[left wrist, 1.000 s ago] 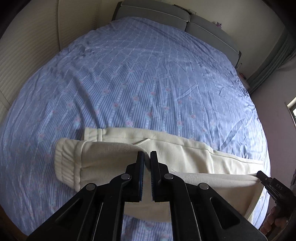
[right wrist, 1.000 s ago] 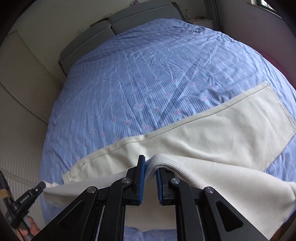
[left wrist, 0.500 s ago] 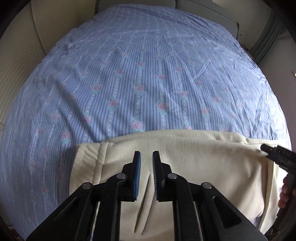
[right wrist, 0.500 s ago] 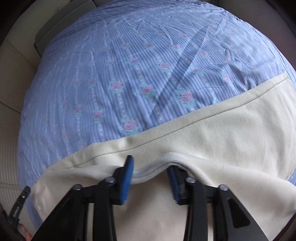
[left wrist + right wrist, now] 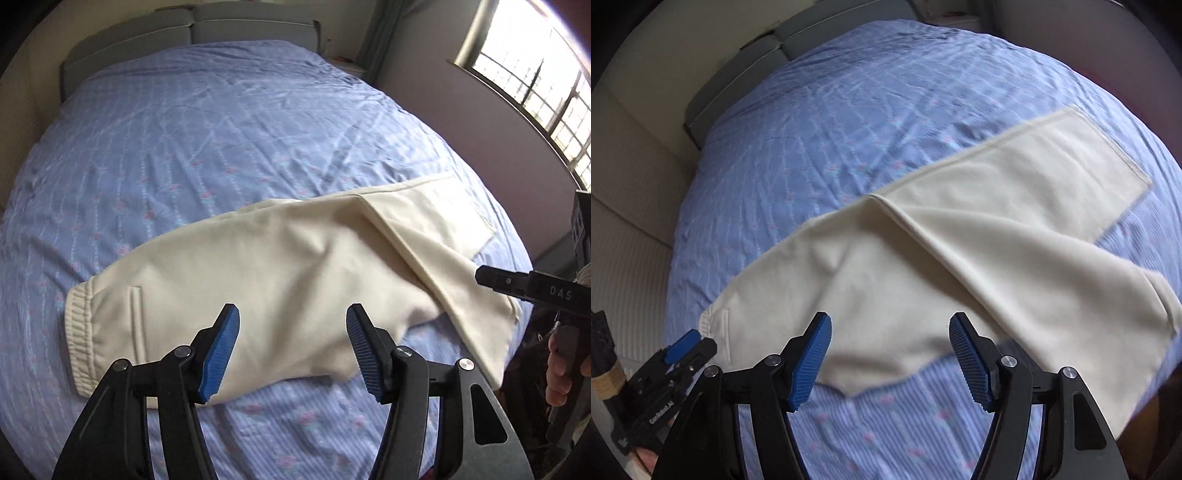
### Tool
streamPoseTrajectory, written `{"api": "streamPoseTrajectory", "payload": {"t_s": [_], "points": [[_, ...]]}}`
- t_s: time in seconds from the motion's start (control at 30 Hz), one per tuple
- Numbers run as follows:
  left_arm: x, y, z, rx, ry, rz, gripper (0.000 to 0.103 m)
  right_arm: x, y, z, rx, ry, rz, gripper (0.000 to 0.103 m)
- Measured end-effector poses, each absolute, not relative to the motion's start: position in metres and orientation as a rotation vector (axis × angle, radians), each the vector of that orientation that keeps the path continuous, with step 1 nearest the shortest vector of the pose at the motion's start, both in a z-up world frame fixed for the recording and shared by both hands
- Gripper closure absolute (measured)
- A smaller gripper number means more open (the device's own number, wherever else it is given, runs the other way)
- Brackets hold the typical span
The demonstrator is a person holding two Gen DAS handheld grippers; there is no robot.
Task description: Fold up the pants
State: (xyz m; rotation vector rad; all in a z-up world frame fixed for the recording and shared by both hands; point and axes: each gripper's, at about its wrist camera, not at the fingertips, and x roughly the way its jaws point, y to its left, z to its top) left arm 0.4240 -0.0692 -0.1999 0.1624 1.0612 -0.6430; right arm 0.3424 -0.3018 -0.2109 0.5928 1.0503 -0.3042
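Cream pants [image 5: 280, 266] lie across the blue bed sheet [image 5: 207, 129], waistband at the left, one leg folded loosely over the other toward the right. They also show in the right wrist view [image 5: 923, 251]. My left gripper [image 5: 291, 349] is open and empty, above the pants' near edge. My right gripper [image 5: 890, 356] is open and empty, also above the near edge. The right gripper's tip shows in the left wrist view [image 5: 517, 286] beside the leg ends. The left gripper shows at the lower left of the right wrist view [image 5: 679, 354].
A grey headboard [image 5: 192, 22] stands at the far end of the bed. A window [image 5: 535, 66] and wall lie to the right. A cream padded wall [image 5: 631, 206] runs along the left side. The upper leg's end [image 5: 1137, 325] hangs near the bed's edge.
Both grippers have opened, let go of the pants and pulled back and up. The top leg now lies over the lower one, skewed toward the near right.
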Motion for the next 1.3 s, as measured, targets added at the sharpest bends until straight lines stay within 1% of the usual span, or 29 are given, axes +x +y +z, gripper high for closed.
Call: {"api": "streamPoseTrajectory", "payload": {"t_s": [0.27,0.47,0.67,0.87,1.0,1.03,1.07,1.1,1.13,1.17,1.2,1.3], "points": [[0.342,-0.186,-0.225,0.199,1.22,-0.869,0.042,0.18,-0.395,-0.237,0.826,1.037,-0.62,0.036],[0.3,-0.269,-0.263,0.219,1.356,-0.89,0.042,0.095,-0.451,-0.283,1.017,1.011,-0.699,0.036],[0.285,-0.324,-0.313,0.23,1.483,-0.763,0.042,0.066,-0.488,-0.348,1.184,1.105,-0.608,0.035],[0.292,-0.342,-0.362,0.112,1.624,-0.604,0.043,0.074,-0.504,-0.4,1.246,1.192,-0.523,0.036],[0.299,-0.353,-0.379,0.101,1.642,-0.557,0.044,0.083,-0.503,-0.428,1.29,1.248,-0.505,0.037],[0.3,-0.356,-0.381,0.11,1.639,-0.557,0.044,0.085,-0.503,-0.431,1.289,1.252,-0.505,0.04],[0.301,-0.359,-0.383,0.122,1.638,-0.56,0.046,0.087,-0.504,-0.432,1.276,1.255,-0.507,0.044],[0.301,-0.363,-0.383,0.133,1.637,-0.564,0.059,0.09,-0.504,-0.431,1.267,1.257,-0.504,0.054],[0.301,-0.366,-0.383,0.139,1.641,-0.575,0.069,0.094,-0.504,-0.429,1.258,1.256,-0.49,0.069],[0.301,-0.369,-0.381,0.14,1.652,-0.595,0.084,0.097,-0.503,-0.425,1.236,1.263,-0.476,0.076],[0.301,-0.371,-0.376,0.133,1.656,-0.624,0.09,0.101,-0.504,-0.419,1.215,1.27,-0.463,0.089],[0.301,-0.377,-0.342,0.132,1.6,-0.696,0.093,0.105,-0.51,-0.384,1.217,1.19,-0.432,0.091]]}}
